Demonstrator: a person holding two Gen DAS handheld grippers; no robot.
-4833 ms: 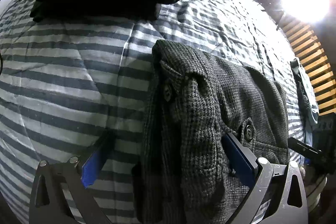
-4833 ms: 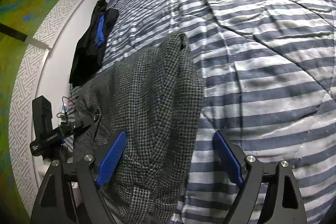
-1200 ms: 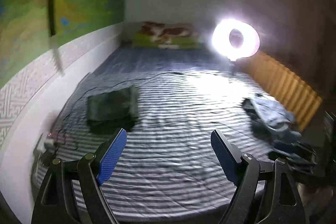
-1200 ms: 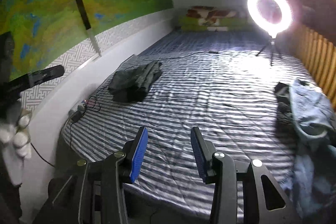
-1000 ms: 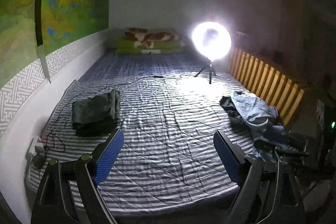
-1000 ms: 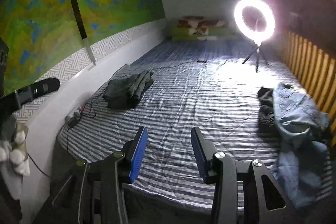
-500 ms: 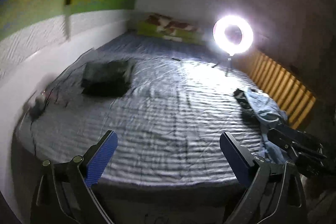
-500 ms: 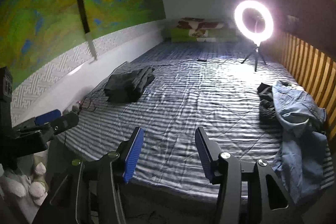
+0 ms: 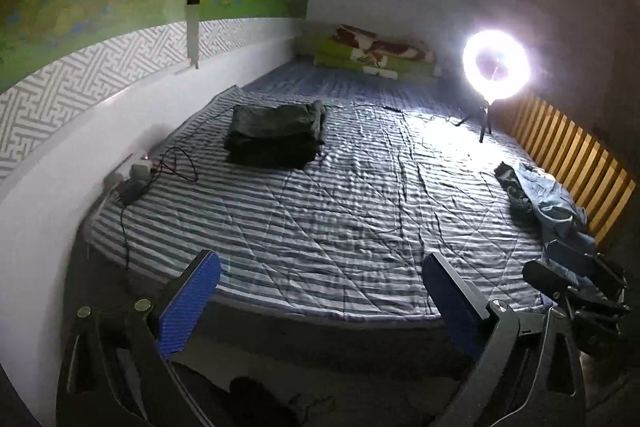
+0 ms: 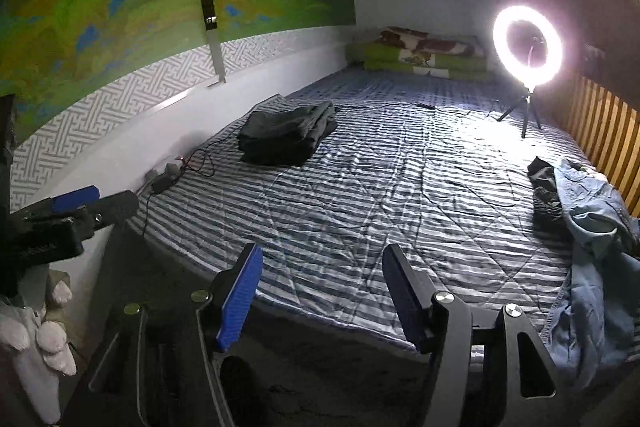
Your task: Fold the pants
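At the foot of the bed [image 9: 320,211], both grippers hang back off the striped cover, above the dark floor, and neither touches cloth. By my reading one fold is done and the step in hand is the turn to the next garment.

Largest first: the bed fills both views, its middle bare. A dark folded stack [image 9: 276,137] lies near the left edge, by the wall, well up from the foot. An unfolded heap [image 10: 588,223] of pale blue denim and something dark sits at the right edge by the wooden slats, part of it spilling over the foot corner. A ring light [image 10: 527,45] stands at the far right corner.

The left gripper [image 9: 320,301] is spread wide and holds nothing. The right gripper [image 10: 320,295] is parted less far, also empty.

The next move, I judge, calls for a reach to the right edge, a pinch on a waistband in the heap, and a drag to the bare middle, where both grippers can spread it flat.

Some seconds earlier both views were close over grey checked pants at the left edge, jaws straddling the cloth; now the grippers are pulled back, and those pants likely top the stack.
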